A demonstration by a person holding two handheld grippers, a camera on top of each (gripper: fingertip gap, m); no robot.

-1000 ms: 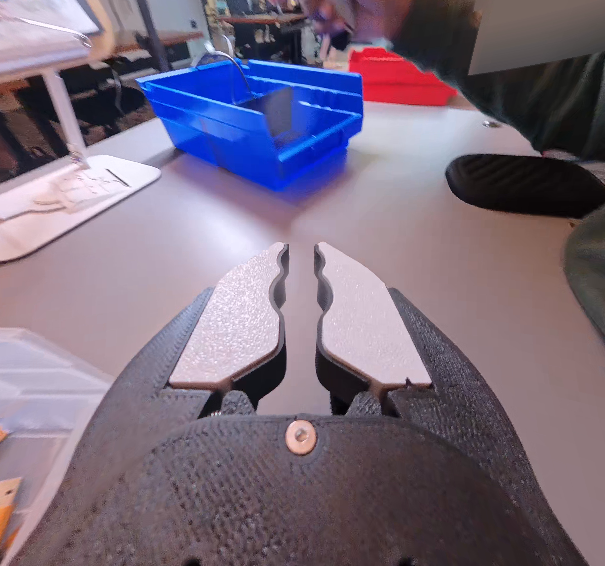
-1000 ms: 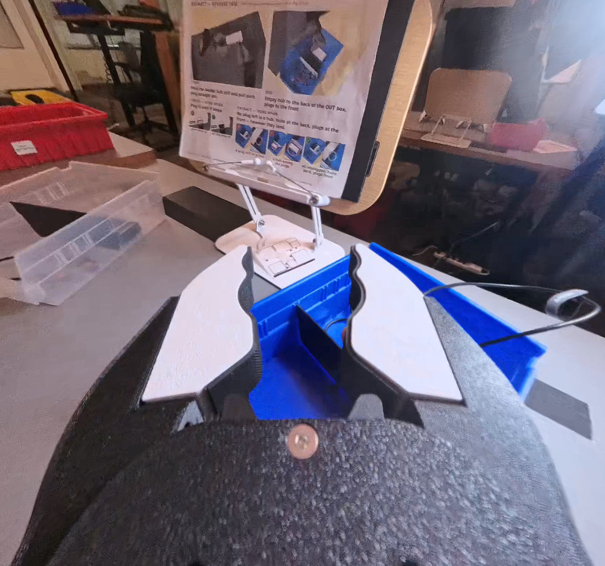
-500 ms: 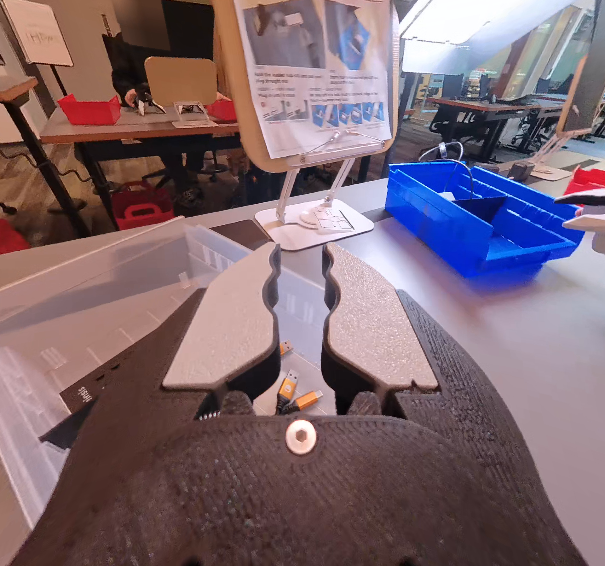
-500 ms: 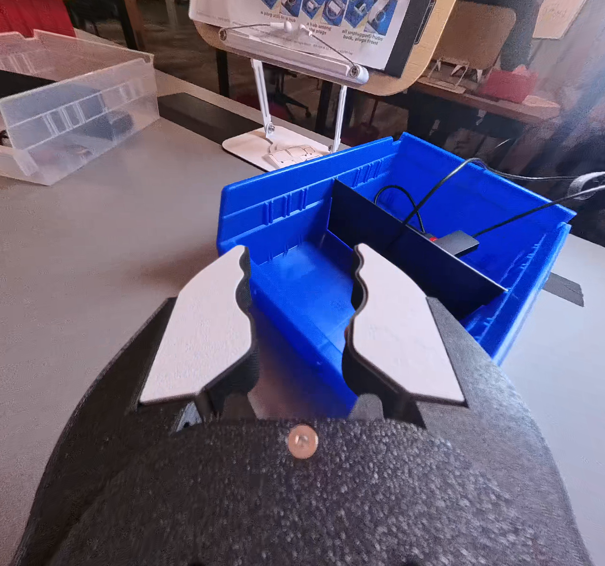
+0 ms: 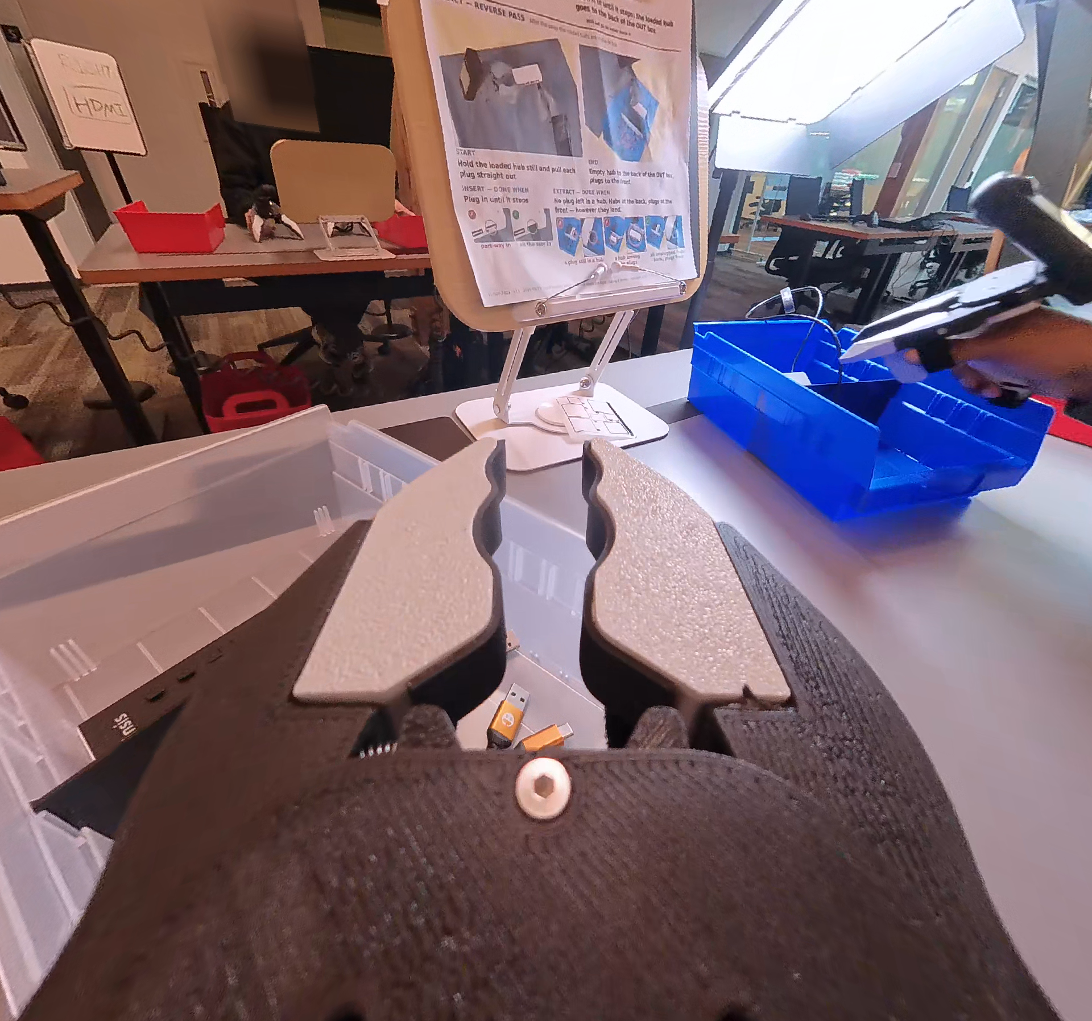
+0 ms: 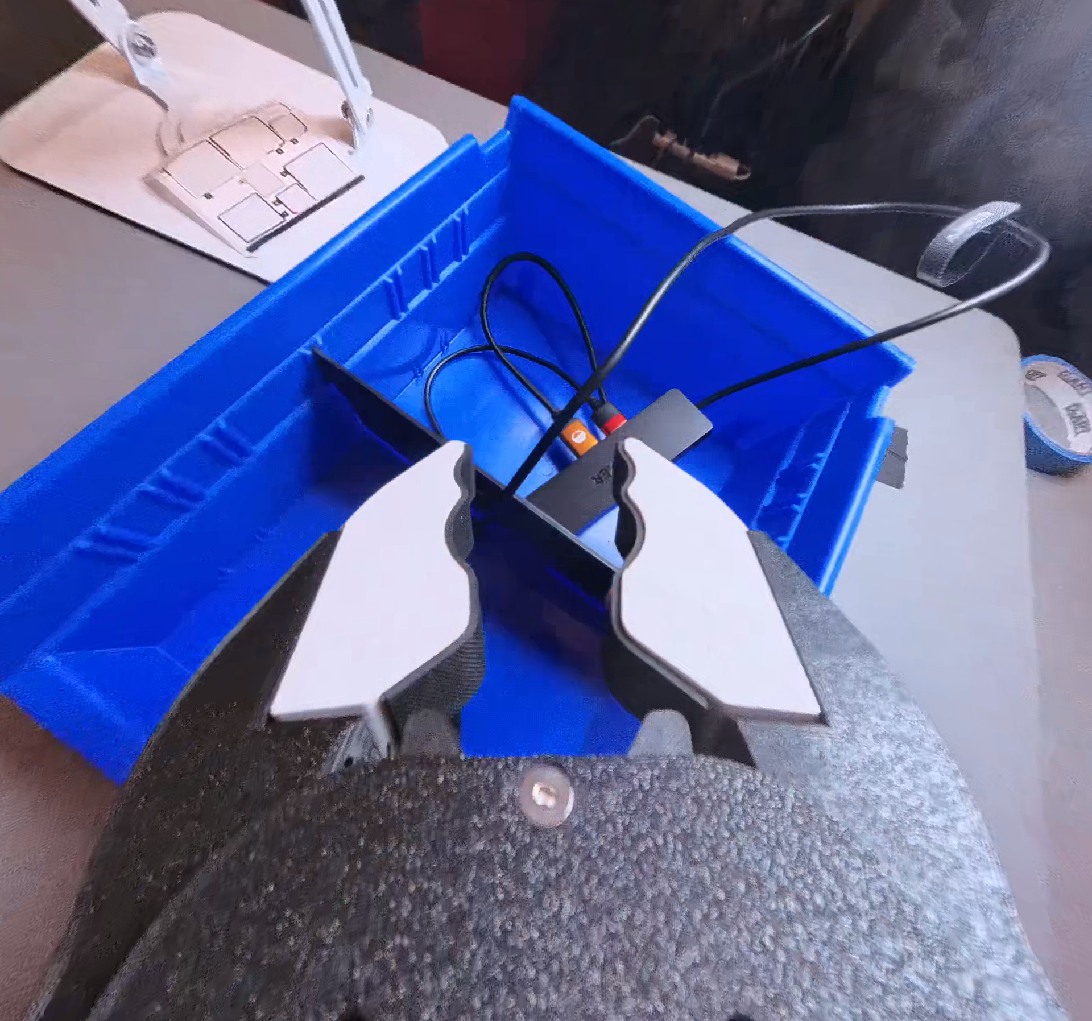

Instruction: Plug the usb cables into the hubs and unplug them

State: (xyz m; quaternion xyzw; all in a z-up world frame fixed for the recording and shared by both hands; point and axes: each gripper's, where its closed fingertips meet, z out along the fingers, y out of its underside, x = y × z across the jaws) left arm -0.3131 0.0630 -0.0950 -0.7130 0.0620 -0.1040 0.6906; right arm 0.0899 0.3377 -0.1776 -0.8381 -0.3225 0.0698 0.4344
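My left gripper (image 5: 543, 452) is open and empty above a clear plastic bin (image 5: 177, 496). Two orange USB plugs (image 5: 508, 719) lie on the bin floor between the finger bases, and a black hub (image 5: 133, 724) lies to their left. My right gripper (image 6: 545, 449) is open and empty, tilted down over a blue bin (image 6: 177, 461). Just past its fingertips, behind a black divider (image 6: 378, 401), a black hub (image 6: 668, 425) lies with an orange plug (image 6: 576, 437) and a red plug (image 6: 614, 419) in it. Black cables (image 6: 532, 313) loop there. The right gripper (image 5: 922, 319) also shows in the left wrist view.
A white stand (image 5: 561, 425) holding an instruction sheet (image 5: 561, 106) is behind both bins; its base (image 6: 224, 136) touches the blue bin (image 5: 827, 449). A blue tape roll (image 6: 1058, 419) lies right of the blue bin. One cable (image 6: 886, 331) hangs over the bin's far wall. The left gripper's tips are roughly 50 centimetres from the right gripper's.
My left gripper swung from facing the blue bin to over the clear bin, then moved slightly closer. My right gripper moved forward and tipped down into the blue bin toward the hub.
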